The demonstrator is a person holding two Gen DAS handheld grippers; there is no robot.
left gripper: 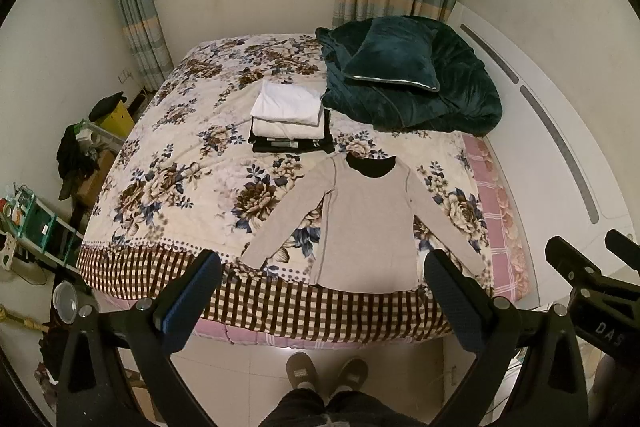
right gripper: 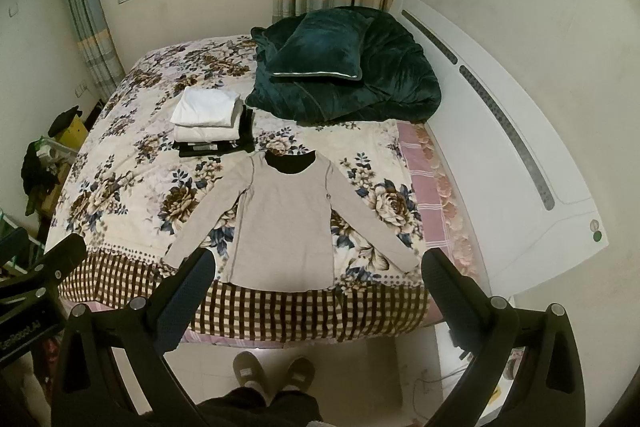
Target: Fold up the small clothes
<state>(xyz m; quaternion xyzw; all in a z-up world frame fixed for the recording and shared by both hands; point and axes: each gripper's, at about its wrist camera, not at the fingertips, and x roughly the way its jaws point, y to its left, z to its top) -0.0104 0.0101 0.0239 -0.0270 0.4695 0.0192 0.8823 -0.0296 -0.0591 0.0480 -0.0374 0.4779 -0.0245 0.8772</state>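
Note:
A beige long-sleeved top (left gripper: 360,223) with a black inner collar lies flat on the floral bed, sleeves spread, hem near the front edge; it also shows in the right wrist view (right gripper: 286,223). My left gripper (left gripper: 324,267) is open and empty, held above the bed's front edge, in front of the top's hem. My right gripper (right gripper: 318,265) is open and empty at a similar height, framing the hem. Behind the top sits a stack of folded clothes (left gripper: 290,115), white over black, also in the right wrist view (right gripper: 210,123).
A dark green quilt with a pillow (left gripper: 408,75) is heaped at the back right of the bed. A white headboard (right gripper: 500,131) runs along the right. Boxes and clutter (left gripper: 80,155) stand left of the bed. The person's slippered feet (left gripper: 326,371) are on the floor below.

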